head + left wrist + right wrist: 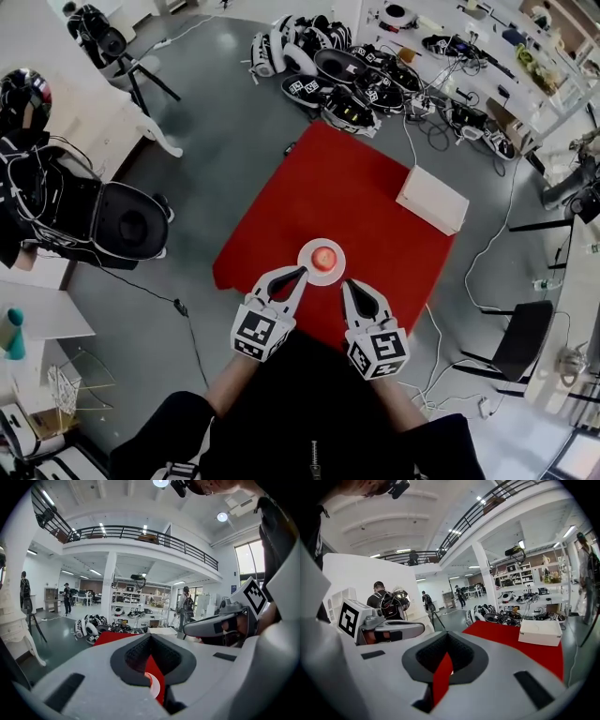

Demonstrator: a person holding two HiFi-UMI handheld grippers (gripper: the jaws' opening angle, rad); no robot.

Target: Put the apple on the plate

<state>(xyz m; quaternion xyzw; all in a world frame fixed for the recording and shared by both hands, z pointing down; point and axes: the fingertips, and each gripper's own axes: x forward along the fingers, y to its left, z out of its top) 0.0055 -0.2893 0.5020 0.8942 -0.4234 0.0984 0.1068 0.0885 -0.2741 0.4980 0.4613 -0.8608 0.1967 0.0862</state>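
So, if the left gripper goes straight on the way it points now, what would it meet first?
The left gripper probably meets the plate at its near rim, then the apple on it. Depth unclear: maybe the red table first.

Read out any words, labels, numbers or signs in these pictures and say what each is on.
No readable words or numbers anywhere.
White plastic left gripper and right gripper: black-and-white square code patterns, not text.
White rectangular box on the red table: no print visible.
Black-and-white gear on the grey floor: similar patterns, too small to read.
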